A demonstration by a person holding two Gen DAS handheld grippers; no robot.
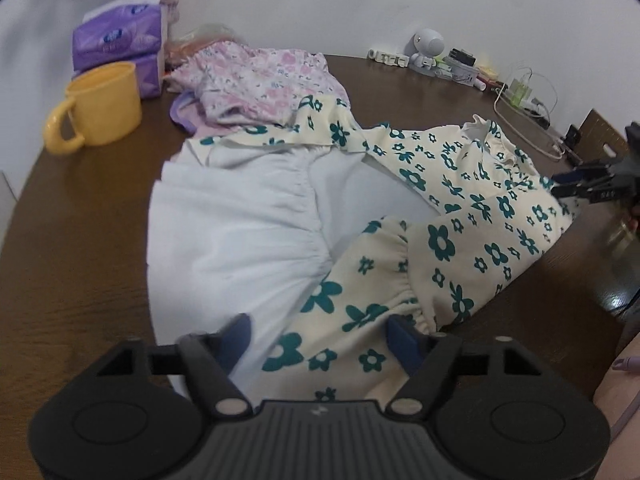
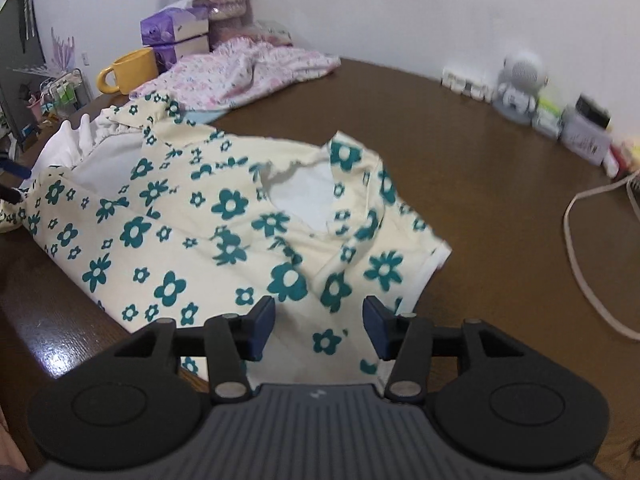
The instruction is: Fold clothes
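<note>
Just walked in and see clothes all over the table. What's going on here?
A person is folding laundry with two handheld grippers. The left gripper and right gripper both hover, jaws open, over a cream dress with teal flowers lying partly folded on the brown table. A pink floral garment waits behind.

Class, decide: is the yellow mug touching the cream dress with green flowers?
Apart. The left wrist view shows bare brown table between the yellow mug and the flowered dress; the right wrist view also shows them separated.
</note>
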